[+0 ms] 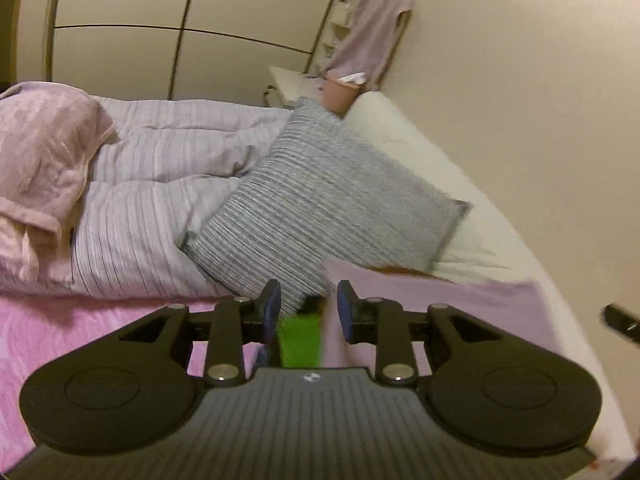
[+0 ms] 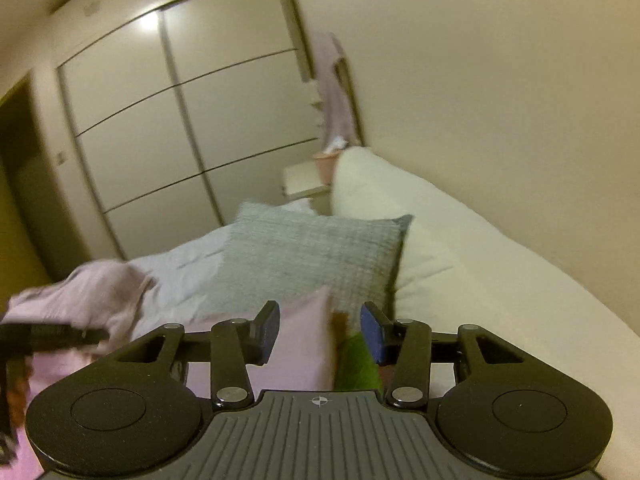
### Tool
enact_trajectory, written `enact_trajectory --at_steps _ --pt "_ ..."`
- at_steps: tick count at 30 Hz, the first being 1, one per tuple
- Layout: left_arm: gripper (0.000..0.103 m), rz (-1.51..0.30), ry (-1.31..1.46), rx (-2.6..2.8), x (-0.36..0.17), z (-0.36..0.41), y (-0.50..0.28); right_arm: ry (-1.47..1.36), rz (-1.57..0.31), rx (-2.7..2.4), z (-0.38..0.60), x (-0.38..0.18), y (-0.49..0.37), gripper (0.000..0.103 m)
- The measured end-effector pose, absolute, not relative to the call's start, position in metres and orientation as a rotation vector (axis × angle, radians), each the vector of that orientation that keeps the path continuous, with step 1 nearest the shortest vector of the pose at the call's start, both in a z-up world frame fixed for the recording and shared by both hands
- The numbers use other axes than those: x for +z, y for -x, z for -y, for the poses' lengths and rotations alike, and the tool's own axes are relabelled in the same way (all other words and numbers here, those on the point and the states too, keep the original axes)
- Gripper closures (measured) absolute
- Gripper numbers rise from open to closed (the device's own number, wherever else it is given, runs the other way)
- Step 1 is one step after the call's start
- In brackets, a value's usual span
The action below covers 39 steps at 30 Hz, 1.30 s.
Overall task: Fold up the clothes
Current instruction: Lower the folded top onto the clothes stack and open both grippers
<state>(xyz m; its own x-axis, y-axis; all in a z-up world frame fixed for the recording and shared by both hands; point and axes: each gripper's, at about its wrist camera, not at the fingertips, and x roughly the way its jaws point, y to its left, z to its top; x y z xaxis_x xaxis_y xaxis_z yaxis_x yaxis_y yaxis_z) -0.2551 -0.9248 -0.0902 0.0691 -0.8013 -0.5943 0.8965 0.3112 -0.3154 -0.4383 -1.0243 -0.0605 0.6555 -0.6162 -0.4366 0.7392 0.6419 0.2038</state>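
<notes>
- The bed, spread with a pink sheet, is the work surface; a striped lilac duvet is bunched toward the far side, with a grey ribbed cushion leaning on it and a cream pillow along the wall.
- The garment in hand is a lilac cloth lying on the bed straight ahead of both grippers, just in front of the cushion. In the left wrist view its near edge looks straight and flat, which suggests at least one fold is already made, though blur keeps me from saying how many.
- A patch of green fabric shows beside the lilac cloth, between the fingers in both views; whether it is part of the same garment or a separate piece I cannot tell.
- A crumpled pink garment sits in a heap on the duvet to the left, clearly unfolded, so I judge it as work still left.
- Another lilac garment hangs in the far corner by the wardrobe; it may or may not belong to the pile.
- The left gripper has its fingers parted a little, with cloth in the gap but the pads not pressing on it.
- The right gripper has its fingers wider apart, the lilac edge and the green patch lying between them, untouched.
- My reading: both hands are free of the cloth, so one fold stage seems finished and the next grasp is not yet taken.
</notes>
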Motion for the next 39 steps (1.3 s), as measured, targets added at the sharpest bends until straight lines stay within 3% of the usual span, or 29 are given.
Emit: enact_trajectory --at_steps 5,11,16,19,20,21,24,27,31,35,39 --pt "0.079 -0.7 -0.219 -1.405 -0.083 0.877 0.313 -0.246 -0.443 -0.729 0.962 -0.085 0.427 0.075" --pt "0.083 -0.669 -0.386 -1.421 -0.119 0.895 0.36 -0.252 -0.576 -0.778 0.974 -0.13 0.404 0.075" --pt "0.083 -0.677 -0.423 -1.336 -0.138 0.913 0.361 -0.288 -0.574 -0.764 0.979 -0.123 0.41 0.075" --pt "0.082 -0.687 -0.415 -1.308 -0.129 0.91 0.358 -0.315 -0.567 -0.787 0.971 -0.108 0.418 0.07" --pt "0.081 -0.69 -0.411 -1.305 -0.125 0.906 0.357 -0.333 -0.555 -0.791 0.967 -0.104 0.422 0.059" --pt "0.077 -0.696 -0.411 -1.302 -0.121 0.902 0.357 -0.351 -0.539 -0.791 0.968 -0.099 0.424 0.051" --pt "0.067 -0.72 -0.42 -1.281 -0.108 0.889 0.353 -0.425 -0.508 -0.79 0.959 -0.085 0.436 0.04" --pt "0.059 -0.74 -0.428 -1.288 -0.096 0.872 0.351 -0.474 -0.487 -0.801 0.949 -0.072 0.444 0.035" --pt "0.039 -0.737 -0.437 -1.296 -0.082 0.846 0.352 -0.511 -0.475 -0.824 0.933 -0.057 0.449 0.029" --pt "0.035 -0.742 -0.442 -1.306 -0.071 0.821 0.355 -0.501 -0.515 -0.841 0.909 -0.051 0.449 0.027" --pt "0.023 -0.721 -0.445 -1.337 -0.063 0.792 0.36 -0.505 -0.561 -0.853 0.883 -0.051 0.454 0.027"
